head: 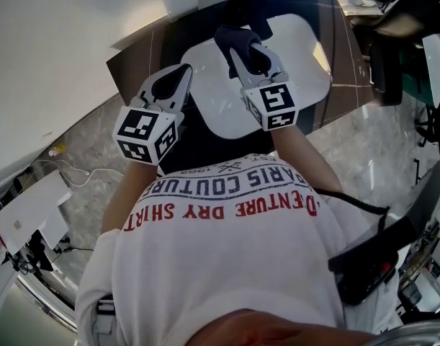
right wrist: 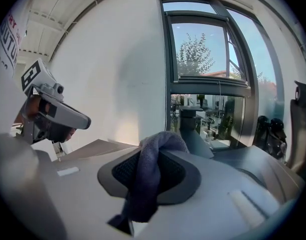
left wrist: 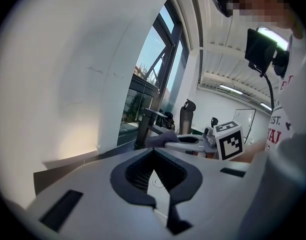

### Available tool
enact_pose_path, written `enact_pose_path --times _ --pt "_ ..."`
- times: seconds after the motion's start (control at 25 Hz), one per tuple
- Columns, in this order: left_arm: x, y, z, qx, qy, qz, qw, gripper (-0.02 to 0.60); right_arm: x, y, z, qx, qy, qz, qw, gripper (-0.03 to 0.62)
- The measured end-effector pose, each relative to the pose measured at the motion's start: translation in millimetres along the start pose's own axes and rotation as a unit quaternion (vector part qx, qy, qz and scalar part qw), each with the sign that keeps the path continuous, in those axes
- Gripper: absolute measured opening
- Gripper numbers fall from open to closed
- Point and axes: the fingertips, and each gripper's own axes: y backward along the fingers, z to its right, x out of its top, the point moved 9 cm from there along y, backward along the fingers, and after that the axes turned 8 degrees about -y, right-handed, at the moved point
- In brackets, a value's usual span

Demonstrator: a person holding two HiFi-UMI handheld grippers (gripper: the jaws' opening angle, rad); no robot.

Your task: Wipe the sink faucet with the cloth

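The dark faucet [head: 245, 4] stands at the back of the white sink [head: 302, 67]. My right gripper [head: 239, 51] is shut on a dark blue cloth [head: 232, 40], held over the basin just in front of the faucet. In the right gripper view the cloth [right wrist: 147, 181] hangs folded between the jaws, with the faucet [right wrist: 189, 127] close behind it. My left gripper [head: 181, 72] hovers at the sink's left edge, shut with nothing in it. The left gripper view shows the faucet [left wrist: 144, 126], the cloth [left wrist: 160, 138] and the right gripper [left wrist: 165, 143] ahead.
A dark countertop [head: 199, 144] surrounds the sink. A white wall [head: 54, 42] rises on the left and a window [right wrist: 208, 54] stands behind the faucet. Dark chairs [head: 392, 45] stand on the marble floor at the right. Cables [head: 75, 175] lie at the left.
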Motion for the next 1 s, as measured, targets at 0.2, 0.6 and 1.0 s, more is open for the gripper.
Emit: enact_pose_path --times 0.2,0.6,1.0 --pt "-1 -5 -8 0.001 0.003 -0.003 1.0 0.002 6 -15 7 -0.011 -0.002 -0.004 1.0 0.069" --pt "4 -6 -5 0.003 -0.001 0.0 1.0 0.001 16 -23 2 -0.01 -0.017 -0.001 1.0 0.069" --pt "22 7 7 0.001 -0.015 0.018 0.9997 0.001 48 17 -15 0.017 -0.002 0.041 0.999 0.069"
